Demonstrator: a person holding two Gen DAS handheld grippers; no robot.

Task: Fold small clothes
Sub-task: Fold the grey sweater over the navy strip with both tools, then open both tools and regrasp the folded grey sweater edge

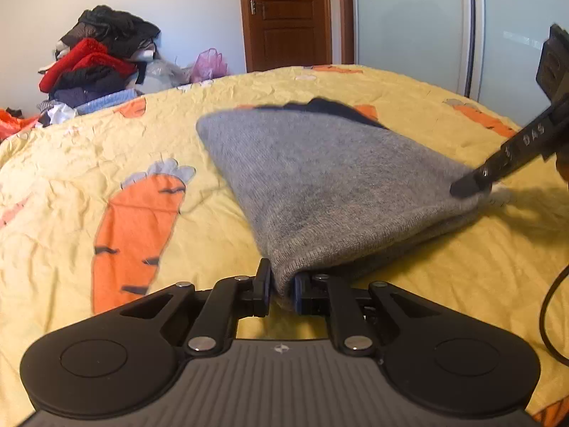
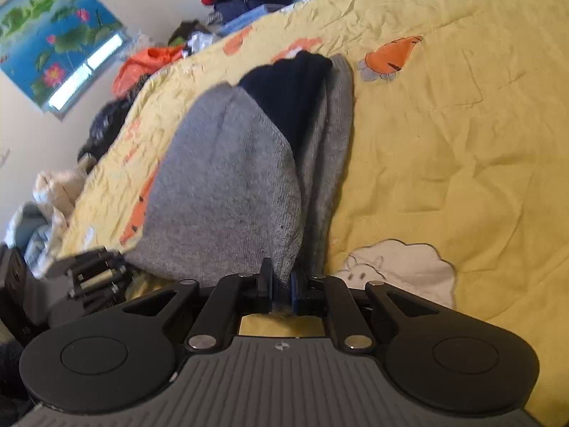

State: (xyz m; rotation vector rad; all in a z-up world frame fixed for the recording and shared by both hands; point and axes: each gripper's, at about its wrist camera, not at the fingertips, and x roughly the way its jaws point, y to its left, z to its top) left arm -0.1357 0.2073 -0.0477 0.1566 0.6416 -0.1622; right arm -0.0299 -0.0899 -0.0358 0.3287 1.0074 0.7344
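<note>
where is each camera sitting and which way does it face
Left wrist: on the left gripper, looking along its fingers across the yellow bedspread toward the door; its fingers pinch the grey knit garment.
Right wrist: on the right gripper, looking along the bed toward the lotus picture, fingers pinching the same garment.
Shared: garment, bedspread, clothes pile, and each view catches the other gripper.
</note>
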